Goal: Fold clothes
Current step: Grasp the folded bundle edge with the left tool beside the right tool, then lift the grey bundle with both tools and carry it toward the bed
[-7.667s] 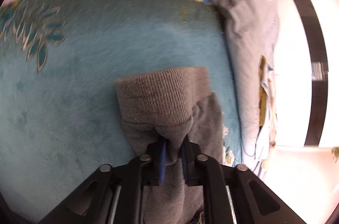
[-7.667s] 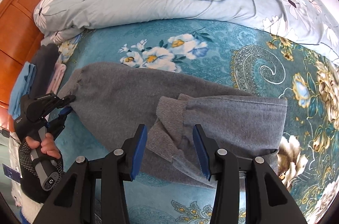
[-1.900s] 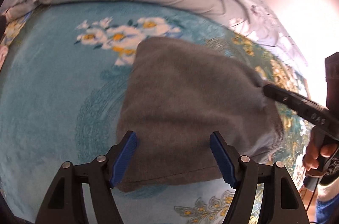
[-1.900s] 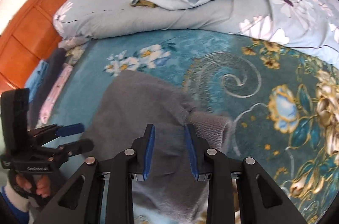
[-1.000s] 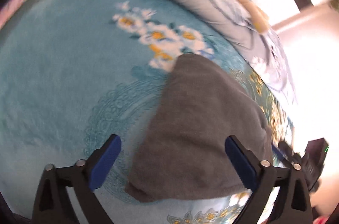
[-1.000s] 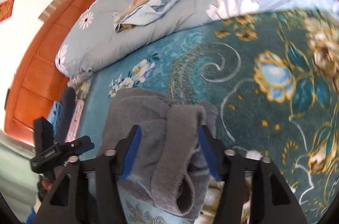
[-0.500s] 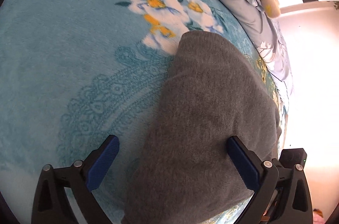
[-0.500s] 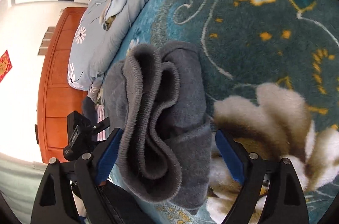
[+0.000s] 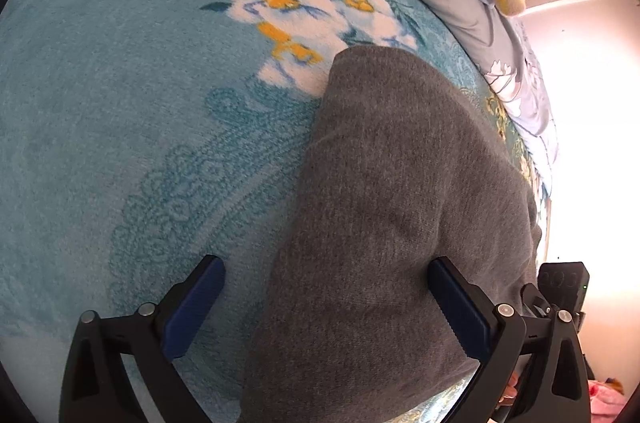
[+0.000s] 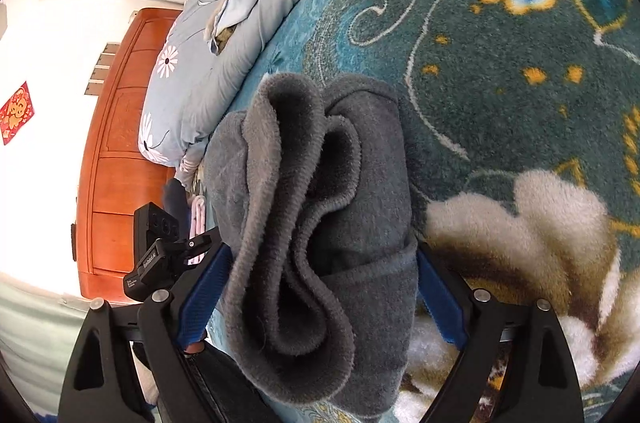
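Matt fuzzy fleece grey garment [image 9: 392, 207] on plush pile blanket [image 9: 120, 103]; glossy wooden headboard [image 10: 120, 151].

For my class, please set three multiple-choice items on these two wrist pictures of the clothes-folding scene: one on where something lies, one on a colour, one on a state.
1. Where does the folded garment lie?
A. on the teal floral blanket
B. on the wooden headboard
C. on the floor

2. What colour are the pads of the left gripper?
A. red
B. blue
C. white

3. How does the right gripper stand to the garment?
A. shut beside it
B. out of view
C. open, one finger on each side of the bundle

Key: 1 A, the grey bundle rests on the blanket beside its white flowers. 2 B, both pads show dark blue. 3 C, the right wrist view shows the bundle's layered end between widely spread fingers.
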Available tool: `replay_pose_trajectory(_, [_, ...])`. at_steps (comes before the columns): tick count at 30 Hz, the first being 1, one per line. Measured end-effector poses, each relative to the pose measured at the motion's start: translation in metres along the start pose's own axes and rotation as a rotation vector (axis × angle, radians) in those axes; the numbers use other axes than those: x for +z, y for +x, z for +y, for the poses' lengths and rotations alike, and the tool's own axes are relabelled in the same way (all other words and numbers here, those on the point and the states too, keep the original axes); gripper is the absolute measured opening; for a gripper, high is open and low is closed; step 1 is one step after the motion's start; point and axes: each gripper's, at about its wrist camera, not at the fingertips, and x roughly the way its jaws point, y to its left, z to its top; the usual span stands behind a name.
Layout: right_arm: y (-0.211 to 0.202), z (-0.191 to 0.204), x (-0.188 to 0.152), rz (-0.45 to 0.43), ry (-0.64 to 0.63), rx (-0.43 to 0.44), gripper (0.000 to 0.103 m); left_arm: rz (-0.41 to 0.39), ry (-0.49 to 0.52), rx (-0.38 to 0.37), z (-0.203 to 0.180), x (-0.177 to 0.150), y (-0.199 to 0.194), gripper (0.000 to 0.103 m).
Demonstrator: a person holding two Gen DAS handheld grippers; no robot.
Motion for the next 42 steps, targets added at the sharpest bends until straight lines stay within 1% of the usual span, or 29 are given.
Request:
replay_pose_trajectory(2, [0.003,0.001,0.003,-0.01,0.0,0.008,0.088,-0.007,0.002,-0.031,-0.002,0.001,-0.001,0.101])
replay_pose_trajectory(3, [0.004,0.001,0.005,-0.015,0.0,0.012,0.087,-0.012,0.006,-0.05,-0.003,0.001,-0.002,0.096])
replay_pose_trajectory(4, [0.006,0.002,0.007,-0.016,0.004,0.011,0.084,-0.014,0.014,-0.069,-0.006,0.001,-0.002,0.087])
replay_pose_trajectory(5, [0.009,0.002,0.009,-0.017,0.008,0.009,0.081,-0.014,0.025,-0.079,-0.009,0.0,-0.003,0.084])
replay_pose_trajectory(6, [0.009,0.003,0.01,-0.015,0.01,0.001,0.079,-0.014,0.039,-0.069,-0.012,-0.002,-0.003,0.082])
replay_pose_trajectory(8, [0.01,0.005,0.011,-0.012,0.015,-0.016,0.07,-0.013,0.061,-0.048,-0.015,-0.007,-0.002,0.076])
replay_pose_trajectory(9, [0.011,0.006,0.012,-0.01,0.017,-0.024,0.067,-0.016,0.057,-0.056,-0.015,-0.006,-0.003,0.071])
replay_pose_trajectory(10, [0.01,0.007,0.013,-0.01,0.021,-0.032,0.062,-0.019,0.049,-0.069,-0.015,-0.006,-0.004,0.064])
replay_pose_trajectory(11, [0.008,0.008,0.013,-0.009,0.023,-0.038,0.058,-0.025,0.044,-0.077,-0.014,-0.006,-0.006,0.06])
replay_pose_trajectory(12, [0.007,0.009,0.013,-0.008,0.025,-0.043,0.056,-0.031,0.04,-0.084,-0.014,-0.006,-0.008,0.052])
replay_pose_trajectory(13, [0.006,0.012,0.014,-0.004,0.022,-0.051,0.054,-0.038,0.039,-0.086,-0.014,-0.007,-0.011,0.047])
replay_pose_trajectory(14, [0.006,0.015,0.015,0.0,0.019,-0.06,0.053,-0.047,0.041,-0.084,-0.015,-0.008,-0.014,0.044])
replay_pose_trajectory(16, [0.004,0.025,0.019,0.011,0.0,-0.066,0.048,-0.068,0.049,-0.079,-0.018,-0.01,-0.022,0.033])
replay_pose_trajectory(18, [0.002,0.037,0.026,0.022,-0.026,-0.07,0.046,-0.091,0.046,-0.095,-0.019,-0.012,-0.032,0.029])
replay_pose_trajectory(22, [0.0,0.077,0.044,0.047,-0.117,-0.088,0.044,-0.16,0.038,-0.137,-0.019,-0.015,-0.059,0.028])
replay_pose_trajectory(24, [0.0,0.1,0.055,0.059,-0.169,-0.097,0.044,-0.204,0.018,-0.162,-0.02,-0.009,-0.068,0.028])
replay_pose_trajectory(25, [-0.002,0.109,0.056,0.068,-0.202,-0.097,0.044,-0.229,0.0,-0.184,-0.017,-0.006,-0.076,0.028])
replay_pose_trajectory(28, [0.009,0.152,0.069,0.093,-0.287,-0.088,0.044,-0.312,-0.042,-0.22,0.0,-0.002,-0.11,0.028])
replay_pose_trajectory(29, [0.017,0.169,0.074,0.105,-0.319,-0.082,0.044,-0.344,-0.052,-0.218,0.007,-0.001,-0.124,0.028])
replay_pose_trajectory(31, [0.038,0.205,0.081,0.138,-0.387,-0.067,0.044,-0.41,-0.07,-0.205,0.021,0.002,-0.155,0.028])
replay_pose_trajectory(35, [0.099,0.285,0.084,0.225,-0.526,-0.012,0.044,-0.566,-0.122,-0.157,0.06,0.001,-0.227,0.028])
replay_pose_trajectory(38, [0.152,0.351,0.078,0.296,-0.635,0.042,0.044,-0.678,-0.169,-0.116,0.095,-0.004,-0.283,0.028])
replay_pose_trajectory(42, [0.219,0.429,0.059,0.39,-0.753,0.103,0.044,-0.804,-0.228,-0.043,0.141,-0.016,-0.347,0.028])
